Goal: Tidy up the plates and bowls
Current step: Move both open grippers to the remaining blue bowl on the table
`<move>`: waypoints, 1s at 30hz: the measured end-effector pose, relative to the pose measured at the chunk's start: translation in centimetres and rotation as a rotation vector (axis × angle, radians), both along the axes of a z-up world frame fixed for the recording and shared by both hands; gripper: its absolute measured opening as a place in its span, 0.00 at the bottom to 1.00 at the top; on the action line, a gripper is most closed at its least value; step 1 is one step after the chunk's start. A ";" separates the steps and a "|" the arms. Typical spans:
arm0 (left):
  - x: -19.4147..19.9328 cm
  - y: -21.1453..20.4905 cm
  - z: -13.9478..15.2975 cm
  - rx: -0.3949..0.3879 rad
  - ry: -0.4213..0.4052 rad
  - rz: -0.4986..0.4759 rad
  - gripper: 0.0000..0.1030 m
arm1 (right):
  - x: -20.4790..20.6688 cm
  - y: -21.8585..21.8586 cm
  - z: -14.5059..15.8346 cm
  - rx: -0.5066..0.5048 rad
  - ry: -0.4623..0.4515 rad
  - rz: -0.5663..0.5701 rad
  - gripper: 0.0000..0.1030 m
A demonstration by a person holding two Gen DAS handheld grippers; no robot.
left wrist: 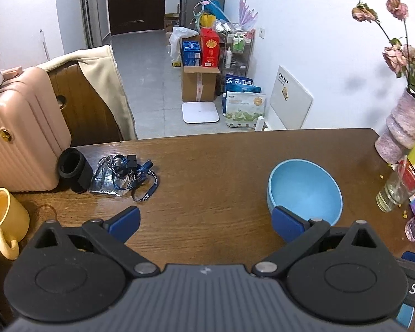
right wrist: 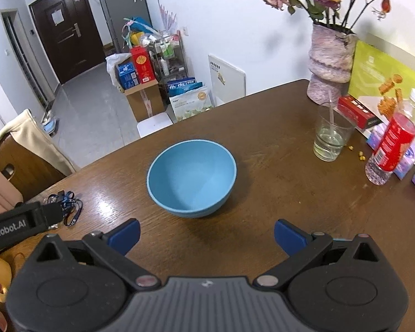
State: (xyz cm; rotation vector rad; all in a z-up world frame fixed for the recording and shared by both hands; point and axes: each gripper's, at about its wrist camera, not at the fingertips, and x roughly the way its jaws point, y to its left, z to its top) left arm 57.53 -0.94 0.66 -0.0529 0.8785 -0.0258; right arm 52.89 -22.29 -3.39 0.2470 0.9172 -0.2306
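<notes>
blue bowl on wood table, both grippers spread and empty

fig. legend, two wrist views. left gripper [left wrist: 206, 222]: blue pads wide apart, nothing btwn them, held above bare table [left wrist: 207, 166]. right gripper [right wrist: 207, 235]: pads likewise spread, gripping nothing, above the tabletop w/ the blue bowl [right wrist: 192, 178] straight ahead, just beyond its fingertips and roughly centred btwn them.

bowl: upright, empty inside, sits alone on the wood, apart from other items. in left wrist view the same bowl lies ahead-right, its near rim partly hidden behind the right-hand pad [left wrist: 286, 225] of the left gripper; contact cannot be told from this angle.

table's right side (right wrist view): drinking glass [right wrist: 330, 134] w/ a little clear liquid and a straw, near a textured vase [right wrist: 330, 63] of dried roses; red box [right wrist: 358, 112] just beside the glass; plastic bottle w/ red label [right wrist: 391, 149] tilted, nearer the edge; small yellow crumbs [right wrist: 357, 150] btwn glass and bottle.

table's left side (left wrist view): black cylinder [left wrist: 74, 170] lying beside a blue lanyard w/ clear badge sleeve [left wrist: 124, 175]; yellow mug [left wrist: 4, 218] at the near-left corner, handle toward camera; pink suitcase [left wrist: 22, 135] at the table's far-left.
</notes>
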 end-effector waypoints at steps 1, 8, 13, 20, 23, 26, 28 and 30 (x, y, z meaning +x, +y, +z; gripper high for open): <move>0.4 -0.2 0.0 0.002 0.004 0.002 1.00 | 0.5 -0.2 -0.1 0.001 0.005 0.003 1.00; 3.0 -2.1 -0.7 0.016 0.017 0.019 1.00 | 3.5 -1.3 -1.1 0.012 0.037 0.023 1.00; 4.6 -3.1 -1.6 0.020 0.018 0.029 1.00 | 5.5 -2.7 -1.9 0.004 0.051 0.035 1.00; 7.1 -4.2 -4.1 0.015 0.060 0.056 1.00 | 8.5 -4.2 -3.6 0.013 0.075 0.038 1.00; 8.1 -4.9 -5.2 0.005 0.077 0.052 1.00 | 9.5 -4.8 -4.5 0.014 0.088 0.029 1.00; 8.8 -6.2 -6.2 0.004 0.085 0.039 1.00 | 10.4 -5.4 -5.6 0.014 0.106 0.024 1.00; 9.5 -6.8 -6.9 0.008 0.089 0.037 1.00 | 11.0 -6.0 -6.3 0.008 0.120 0.019 0.98; 10.1 -7.6 -7.6 0.006 0.096 0.033 1.00 | 11.6 -6.6 -7.0 0.011 0.131 0.014 0.96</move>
